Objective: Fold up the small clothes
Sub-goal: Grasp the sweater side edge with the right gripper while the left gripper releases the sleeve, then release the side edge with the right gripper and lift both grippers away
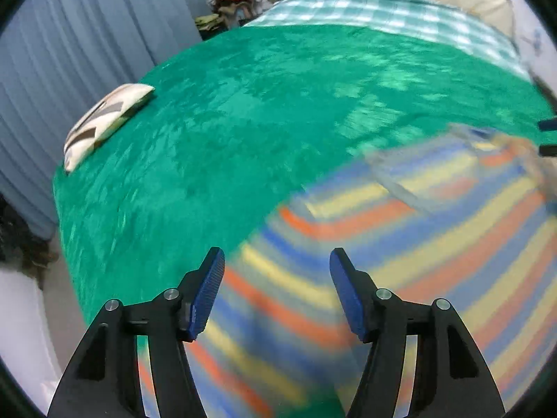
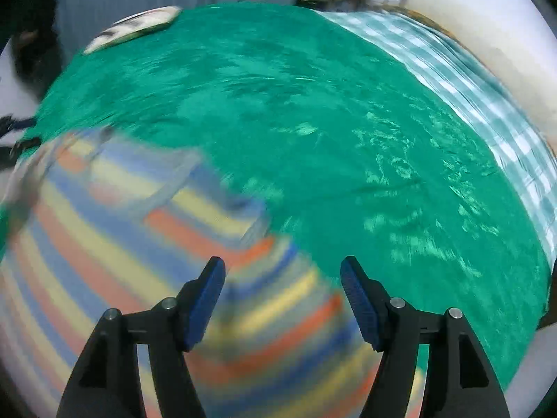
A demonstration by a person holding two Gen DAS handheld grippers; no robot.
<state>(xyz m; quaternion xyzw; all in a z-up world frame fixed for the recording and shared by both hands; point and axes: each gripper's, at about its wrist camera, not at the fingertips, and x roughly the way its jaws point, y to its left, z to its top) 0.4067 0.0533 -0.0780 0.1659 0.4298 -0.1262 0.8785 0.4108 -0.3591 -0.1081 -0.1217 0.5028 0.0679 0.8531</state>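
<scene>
A small shirt with blue, yellow and orange stripes (image 1: 400, 244) lies on a green bedspread (image 1: 243, 122). Both views are blurred by motion. My left gripper (image 1: 276, 261) is open above the shirt's left side, nothing between its blue pads. The same shirt shows in the right wrist view (image 2: 139, 226), where my right gripper (image 2: 282, 271) is open above its right side, also empty. The right gripper's tips show at the right edge of the left wrist view (image 1: 548, 137). The left gripper's tips show at the left edge of the right wrist view (image 2: 17, 136).
A folded cream and dark striped cloth (image 1: 104, 122) lies at the bed's far left edge, also in the right wrist view (image 2: 135, 28). A green and white checked sheet (image 1: 383, 10) covers the head of the bed. Grey curtains (image 1: 69, 52) hang to the left.
</scene>
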